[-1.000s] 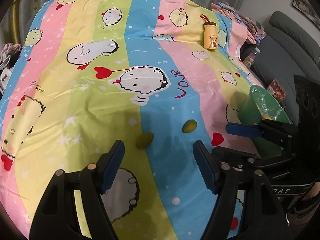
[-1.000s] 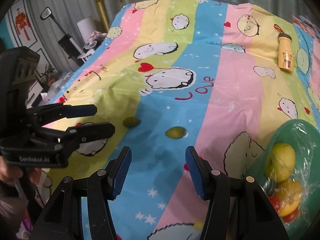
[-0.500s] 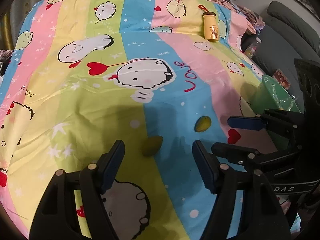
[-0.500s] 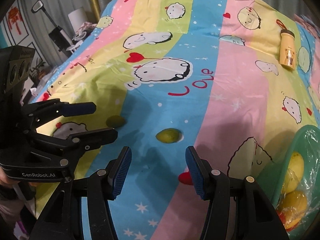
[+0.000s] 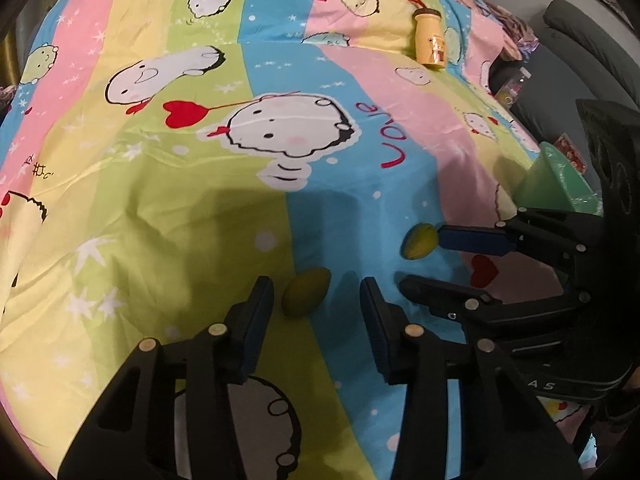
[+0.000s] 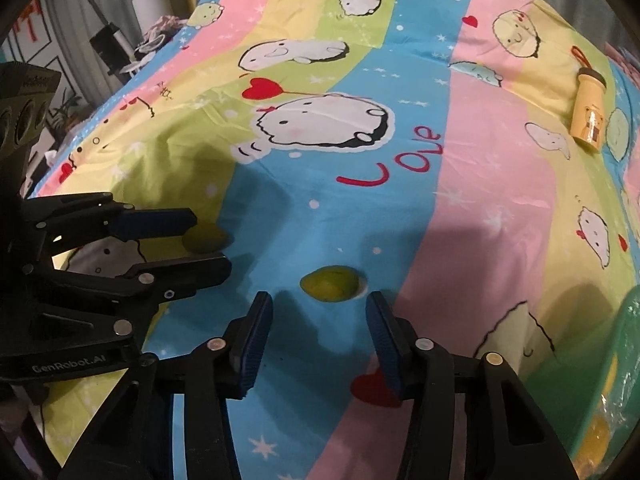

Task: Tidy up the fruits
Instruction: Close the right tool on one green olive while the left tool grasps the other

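Two small green-yellow fruits lie on the striped cartoon bedsheet (image 5: 200,208). One fruit (image 5: 306,292) sits at the tips of my left gripper (image 5: 316,304), between its blue pads with gaps on both sides; the jaws are closing. The other fruit (image 6: 330,283) lies just beyond the tips of my right gripper (image 6: 320,316), whose jaws are also closing with no contact. In the left wrist view that second fruit (image 5: 420,241) sits by the right gripper (image 5: 424,260). In the right wrist view the left gripper (image 6: 188,244) straddles the first fruit (image 6: 204,238).
A green bowl (image 6: 624,340) at the sheet's right edge holds yellow fruit in clear plastic (image 6: 600,432); its rim (image 5: 560,184) also shows in the left wrist view. A yellow bottle (image 5: 430,40) lies far back on the sheet. A grey sofa (image 5: 580,60) stands to the right.
Both grippers have come down and closer to the fruits. The left jaws have narrowed markedly and now flank their fruit; the right jaws have narrowed slightly.
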